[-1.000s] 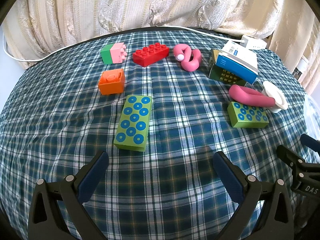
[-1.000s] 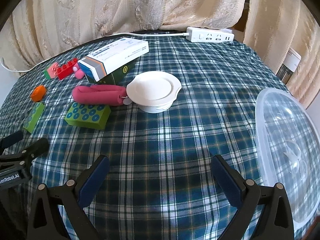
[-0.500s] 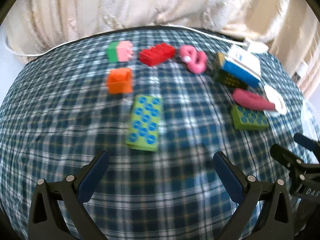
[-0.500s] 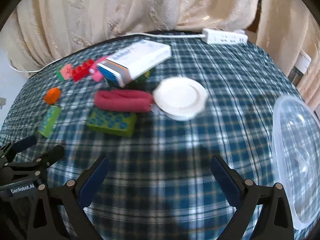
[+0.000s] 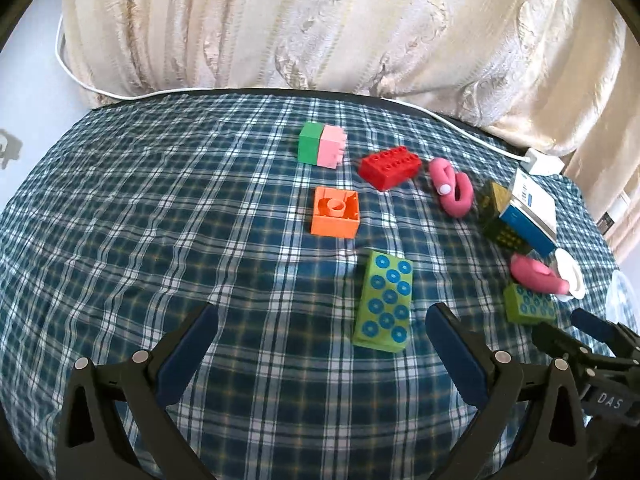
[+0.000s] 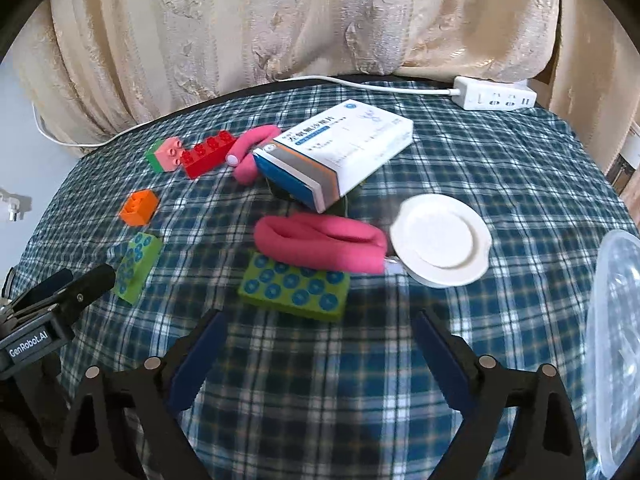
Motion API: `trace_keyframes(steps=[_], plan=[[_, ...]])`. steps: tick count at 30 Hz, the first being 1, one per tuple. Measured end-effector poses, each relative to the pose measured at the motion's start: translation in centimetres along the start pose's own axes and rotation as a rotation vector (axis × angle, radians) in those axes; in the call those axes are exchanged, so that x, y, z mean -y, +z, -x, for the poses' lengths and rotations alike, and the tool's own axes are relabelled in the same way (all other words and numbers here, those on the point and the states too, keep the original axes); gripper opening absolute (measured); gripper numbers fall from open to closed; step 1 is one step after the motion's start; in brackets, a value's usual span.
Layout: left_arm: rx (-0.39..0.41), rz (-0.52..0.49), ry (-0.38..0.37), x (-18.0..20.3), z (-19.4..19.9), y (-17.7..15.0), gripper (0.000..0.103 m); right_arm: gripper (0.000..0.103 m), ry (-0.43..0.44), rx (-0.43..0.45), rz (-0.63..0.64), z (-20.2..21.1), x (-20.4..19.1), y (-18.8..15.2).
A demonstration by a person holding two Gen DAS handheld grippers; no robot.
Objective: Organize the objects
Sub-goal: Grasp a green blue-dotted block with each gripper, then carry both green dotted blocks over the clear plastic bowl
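The left gripper (image 5: 320,320) is held above the checked tablecloth (image 5: 160,240), tilted steeply downward, its jaws spread wide with nothing between them. Just beyond its right finger (image 5: 452,344) a long green block with blue dots (image 5: 385,306) lies flat on the cloth. Farther back, an orange block (image 5: 335,212) is seen, and behind it a green and pink block (image 5: 322,149). To the right of that a red brick (image 5: 390,167) and a curled pink roll (image 5: 452,188) are laid near each other. A white and blue box (image 5: 530,212) is propped on a dark green box (image 5: 496,216) at the right.

The right gripper (image 6: 316,328) is likewise pointed steeply down over the cloth. Its jaws have just been closing a little, yet they remain wide apart and nothing is held between them. Just ahead of them a second green dotted block (image 6: 296,286) is seen, with a folded pink roll (image 6: 320,246) lying against its far edge. A white lid (image 6: 440,240) rests touching the right end of that roll. At the far right edge a clear plastic container (image 6: 616,340) is partly visible. A white power strip (image 6: 496,98) lies at the back edge of the table, before a cream curtain (image 6: 300,20).
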State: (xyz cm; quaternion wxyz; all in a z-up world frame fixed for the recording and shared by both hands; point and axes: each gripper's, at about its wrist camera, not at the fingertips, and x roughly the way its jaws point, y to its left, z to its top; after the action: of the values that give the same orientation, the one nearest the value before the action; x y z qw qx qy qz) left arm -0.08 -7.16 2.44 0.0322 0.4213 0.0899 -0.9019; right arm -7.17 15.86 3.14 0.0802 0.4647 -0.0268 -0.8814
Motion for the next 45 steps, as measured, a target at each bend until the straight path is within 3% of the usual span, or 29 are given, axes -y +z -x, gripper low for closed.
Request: trace_keyframes(steps=[7,16,32,45], plan=[[-0.01,-0.054,0.022,1.4,-0.7,-0.4,0.103,0.079,0.012,-0.016,0.01,-1.5,-0.9,0.4],[-0.027,-0.049,0.025,1.3,-1.2,-0.4,0.103,0.069,-0.073,0.019,0.075,-2.2,-2.0,0.8],[-0.035,-0.063,0.032,1.5,-1.7,-0.6,0.102,0.068,-0.053,0.061,0.058,0.6,-0.6,-2.3],[-0.055,-0.088,0.04,2.8,-3.5,0.9,0.096,0.068,-0.017,0.068,0.014,2.1,0.5,-4.6]])
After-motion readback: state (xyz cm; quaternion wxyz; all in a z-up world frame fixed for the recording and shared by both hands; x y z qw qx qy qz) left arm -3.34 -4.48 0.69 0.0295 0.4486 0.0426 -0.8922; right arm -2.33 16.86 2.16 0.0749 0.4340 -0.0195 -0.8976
